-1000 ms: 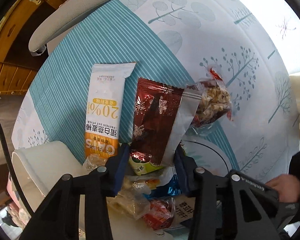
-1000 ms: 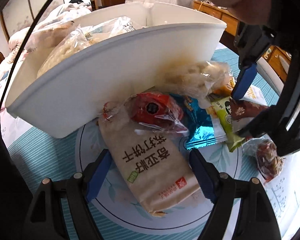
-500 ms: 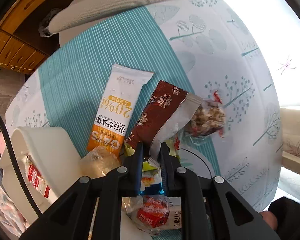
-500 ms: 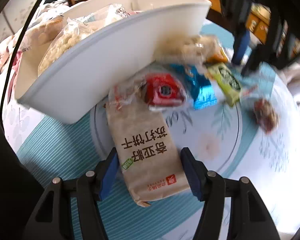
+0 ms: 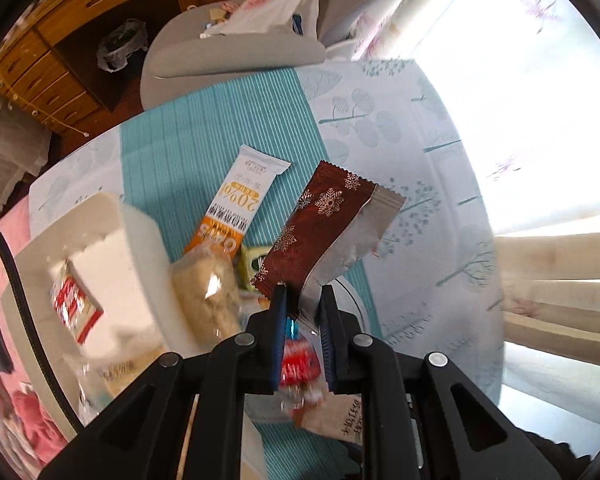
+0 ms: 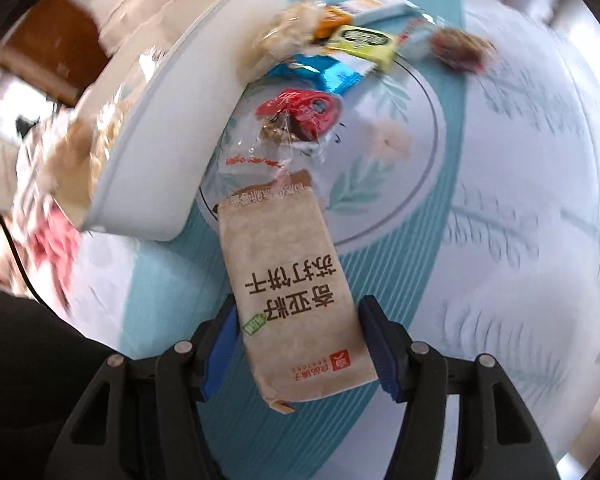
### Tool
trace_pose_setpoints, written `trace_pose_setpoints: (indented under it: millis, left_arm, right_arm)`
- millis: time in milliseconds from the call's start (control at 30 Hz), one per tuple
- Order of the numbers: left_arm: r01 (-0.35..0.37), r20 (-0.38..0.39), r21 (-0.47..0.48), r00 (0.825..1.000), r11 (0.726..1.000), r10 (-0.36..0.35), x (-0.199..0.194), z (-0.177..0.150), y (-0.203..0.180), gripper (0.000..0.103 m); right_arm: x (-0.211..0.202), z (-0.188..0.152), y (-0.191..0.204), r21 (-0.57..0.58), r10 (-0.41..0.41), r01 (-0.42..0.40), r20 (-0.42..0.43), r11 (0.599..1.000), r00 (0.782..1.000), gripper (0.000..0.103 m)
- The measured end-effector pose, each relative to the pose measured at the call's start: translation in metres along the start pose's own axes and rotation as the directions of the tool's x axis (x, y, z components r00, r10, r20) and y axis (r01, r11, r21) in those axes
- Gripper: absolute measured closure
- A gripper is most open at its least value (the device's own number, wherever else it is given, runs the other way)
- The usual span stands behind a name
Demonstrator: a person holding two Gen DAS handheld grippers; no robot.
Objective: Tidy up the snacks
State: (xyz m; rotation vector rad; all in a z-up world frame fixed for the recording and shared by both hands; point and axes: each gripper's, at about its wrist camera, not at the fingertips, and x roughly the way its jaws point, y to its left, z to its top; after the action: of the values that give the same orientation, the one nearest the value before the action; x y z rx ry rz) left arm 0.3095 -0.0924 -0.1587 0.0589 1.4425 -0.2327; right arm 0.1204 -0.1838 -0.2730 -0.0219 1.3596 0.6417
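A: How much has been sorted?

B: Some packets are seen in the tray. The brown packet is pinched by the left gripper, lifted over the table.

A: And the right gripper?

B: The cracker pack is clamped. Several snacks are left beside the tray.

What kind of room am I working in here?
Most likely a home dining or living room: a round table under a patterned tablecloth, a wooden chest of drawers behind it, and a grey chair pulled up beside the table.
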Motion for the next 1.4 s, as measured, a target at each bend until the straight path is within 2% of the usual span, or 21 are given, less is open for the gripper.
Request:
trace_pose_setpoints:
  millis: [167,333,433,467,500,600,633,667,767,1000,1233,1400]
  left_arm:
    - [0.038,0.052,-0.065,0.998,0.997,-0.034,-0.042,-0.028,0.002,0.09]
    - [0.06,0.095,-0.107,0.994,0.992,-0.05,-0.076,-0.063,0.019,0.09]
    - [0.071,0.111,-0.133,0.992,0.989,-0.056,-0.092,-0.083,0.032,0.09]
    - [0.072,0.116,-0.142,0.992,0.987,-0.056,-0.097,-0.09,0.037,0.09]
    - [0.073,0.118,-0.148,0.991,0.986,-0.056,-0.1,-0.095,0.04,0.09]
    - [0.083,0.127,-0.171,0.99,0.982,-0.061,-0.111,-0.118,0.056,0.09]
    - [0.083,0.129,-0.176,0.99,0.981,-0.06,-0.113,-0.123,0.059,0.09]
    - [0.084,0.13,-0.183,0.99,0.98,-0.061,-0.116,-0.129,0.065,0.09]
    - [0.089,0.128,-0.212,0.99,0.973,-0.062,-0.122,-0.15,0.085,0.09]
    - [0.075,0.116,-0.265,0.992,0.961,-0.046,-0.127,-0.18,0.132,0.09]
    - [0.055,0.086,-0.294,0.996,0.954,-0.031,-0.117,-0.196,0.173,0.089]
    - [0.07,0.071,-0.279,0.996,0.958,-0.052,-0.108,-0.2,0.189,0.089]
  right_arm:
    - [-0.013,-0.014,-0.006,0.133,0.07,-0.072,0.025,0.988,0.997,0.044]
    - [-0.032,-0.039,-0.012,0.256,0.136,-0.151,0.075,0.955,0.988,0.048]
    - [-0.042,-0.042,-0.006,0.297,0.154,-0.18,0.109,0.938,0.982,0.05]
    - [-0.047,-0.043,-0.002,0.301,0.153,-0.185,0.125,0.936,0.98,0.08]
    - [-0.048,-0.042,0.005,0.3,0.17,-0.208,0.147,0.931,0.974,0.089]
    - [-0.054,-0.04,0.01,0.336,0.138,-0.188,0.166,0.923,0.976,0.091]
    - [-0.057,-0.038,0.013,0.338,0.119,-0.174,0.175,0.925,0.977,0.099]
    - [-0.058,-0.036,0.017,0.34,0.113,-0.17,0.181,0.925,0.977,0.103]
    - [-0.066,-0.037,0.024,0.36,0.107,-0.184,0.222,0.915,0.969,0.103]
    - [-0.068,-0.028,0.056,0.373,0.046,-0.158,0.291,0.914,0.955,0.103]
    - [-0.062,-0.021,0.071,0.422,-0.021,-0.113,0.3,0.899,0.954,0.103]
    - [-0.056,-0.017,0.079,0.461,-0.065,-0.083,0.296,0.884,0.953,0.103]
